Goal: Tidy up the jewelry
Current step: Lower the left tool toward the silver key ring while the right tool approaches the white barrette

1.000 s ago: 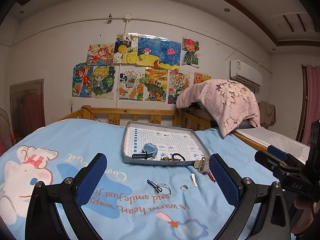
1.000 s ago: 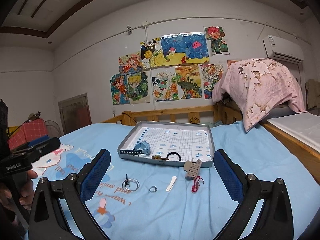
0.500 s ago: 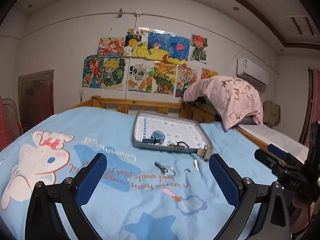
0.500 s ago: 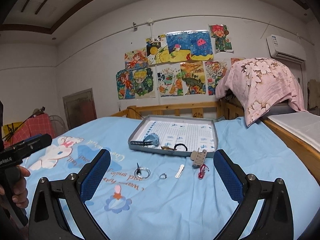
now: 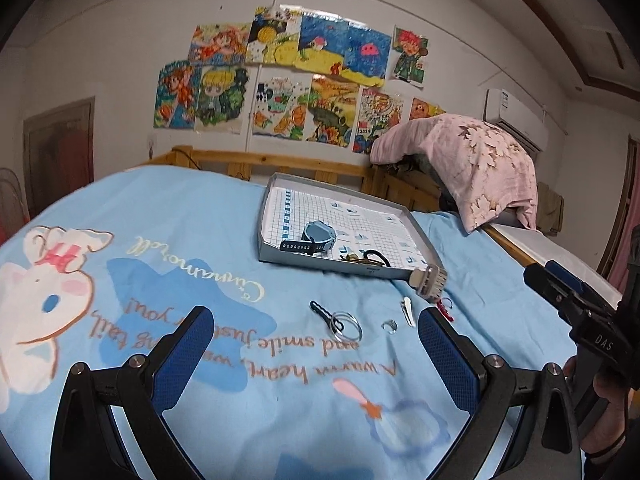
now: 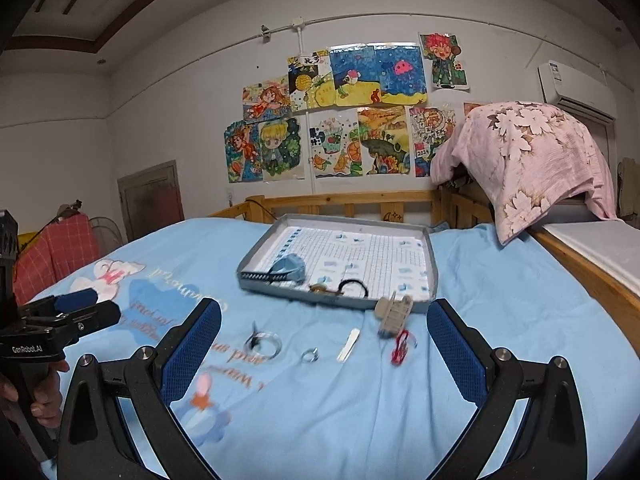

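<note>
Now, in the left wrist view, the left gripper (image 5: 316, 346) sits closer to the loose pieces than it did half a second ago, when it had drawn back and the tray looked small and far; its blue pads stand wide apart with nothing between them. The key with its wire ring (image 5: 339, 322) lies on the bed (image 5: 168, 216) just beyond the gap between the pads, the small ring (image 5: 390, 325) and the silver clip (image 5: 407, 311) sit to its right, and the beige watch (image 5: 427, 280) leans against the near right corner of the tray (image 5: 344, 266). Inside the tray, the blue watch (image 5: 316, 236) lies near the left wall and a black hair tie (image 5: 376, 257) near the front wall. The right gripper (image 5: 560, 280) shows at the right edge, but whether it is open cannot be told from there. Turning to the right wrist view, the right gripper (image 6: 324, 346) is likewise spread wide and empty, and it too has come nearer after its retreat. From here the key and ring (image 6: 262, 342) lie to the left, then the small ring (image 6: 310, 355), the clip (image 6: 349, 345) and a red clasp (image 6: 400, 346) to the right, with the beige watch (image 6: 394, 312) touching the tray's front wall (image 6: 280, 282). The left gripper (image 6: 76, 304) is held low at the left edge. Judged from this, both grippers are returning for the next pickup, and five pieces remain outside the tray.
</note>
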`<control>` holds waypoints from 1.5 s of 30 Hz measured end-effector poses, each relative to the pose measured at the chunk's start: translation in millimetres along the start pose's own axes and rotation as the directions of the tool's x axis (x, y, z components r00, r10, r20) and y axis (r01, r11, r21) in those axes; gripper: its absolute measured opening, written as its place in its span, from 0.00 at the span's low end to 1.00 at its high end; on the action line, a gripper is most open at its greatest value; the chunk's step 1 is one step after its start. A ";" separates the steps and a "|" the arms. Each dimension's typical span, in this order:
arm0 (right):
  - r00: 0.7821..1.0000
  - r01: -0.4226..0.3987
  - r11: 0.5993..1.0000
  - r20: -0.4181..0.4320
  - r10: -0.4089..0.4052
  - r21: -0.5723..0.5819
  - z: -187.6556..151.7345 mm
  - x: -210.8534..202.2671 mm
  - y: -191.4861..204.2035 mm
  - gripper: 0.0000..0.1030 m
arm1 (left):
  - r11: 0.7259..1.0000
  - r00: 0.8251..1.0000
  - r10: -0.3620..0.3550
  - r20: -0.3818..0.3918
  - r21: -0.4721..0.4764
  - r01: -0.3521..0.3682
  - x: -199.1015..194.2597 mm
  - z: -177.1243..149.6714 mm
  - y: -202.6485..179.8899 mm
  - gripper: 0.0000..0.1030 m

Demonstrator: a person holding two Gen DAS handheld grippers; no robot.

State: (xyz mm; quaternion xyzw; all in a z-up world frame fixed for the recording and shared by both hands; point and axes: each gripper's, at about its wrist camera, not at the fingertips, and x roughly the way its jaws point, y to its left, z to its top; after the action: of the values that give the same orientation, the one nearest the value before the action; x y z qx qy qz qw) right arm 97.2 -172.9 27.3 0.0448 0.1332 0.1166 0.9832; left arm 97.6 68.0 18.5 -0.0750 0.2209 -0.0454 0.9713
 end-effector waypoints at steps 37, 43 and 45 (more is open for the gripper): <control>0.980 -0.096 0.994 -0.170 0.102 0.043 -44.4 160.4 -20.0 0.53 | 0.983 0.948 -0.182 -0.262 -0.066 0.171 172.5 -10.0 26.3 0.39; 0.964 -0.102 0.992 -0.240 0.115 0.069 -56.3 174.0 -22.6 0.36 | 0.977 0.914 -0.213 -0.344 -0.094 0.192 188.8 -15.1 23.6 0.29; 0.958 -0.098 0.993 -0.264 0.114 0.072 -59.6 178.9 -22.5 0.36 | 0.977 0.904 -0.213 -0.372 -0.101 0.189 194.6 -15.6 22.2 0.29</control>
State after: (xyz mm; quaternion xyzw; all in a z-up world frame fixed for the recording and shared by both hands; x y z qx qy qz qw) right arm 253.6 -148.1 -77.6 0.0644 0.2658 0.1701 0.9467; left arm 266.9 64.3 -81.3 -0.1173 0.3975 -0.1520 0.8973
